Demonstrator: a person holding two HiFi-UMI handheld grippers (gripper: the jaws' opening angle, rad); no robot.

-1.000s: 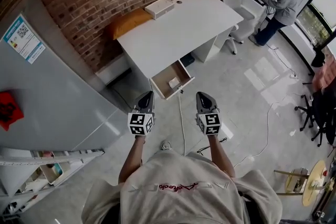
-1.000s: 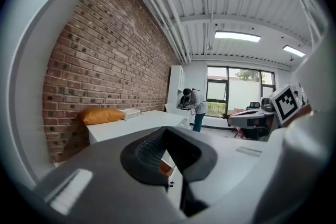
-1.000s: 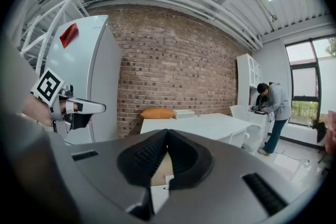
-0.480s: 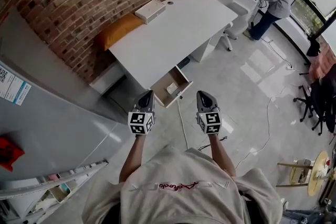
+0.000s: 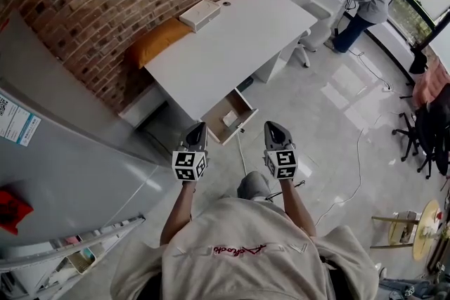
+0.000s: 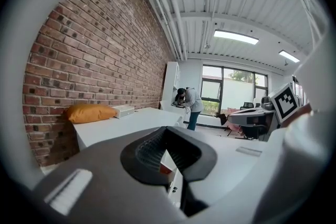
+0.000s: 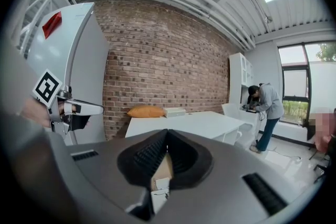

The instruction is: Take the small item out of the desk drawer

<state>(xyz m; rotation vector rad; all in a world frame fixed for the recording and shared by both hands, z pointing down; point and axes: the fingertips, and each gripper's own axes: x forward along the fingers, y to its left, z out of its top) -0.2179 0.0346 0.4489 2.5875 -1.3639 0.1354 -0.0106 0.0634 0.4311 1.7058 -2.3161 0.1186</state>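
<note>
Head view: the open drawer [image 5: 219, 111] projects from the desk [image 5: 225, 38] toward me. The small item [image 5: 230, 119] lies inside it, near the front. It is ahead of and between both tools, well apart from each. The left gripper [image 5: 197, 128] and right gripper [image 5: 271, 127] are both fully closed, holding nothing. I judge the left marginally nearer.

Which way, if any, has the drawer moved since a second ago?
No. The drawer juts as far out from the white desk as before; only the head view itself shifted.
</note>
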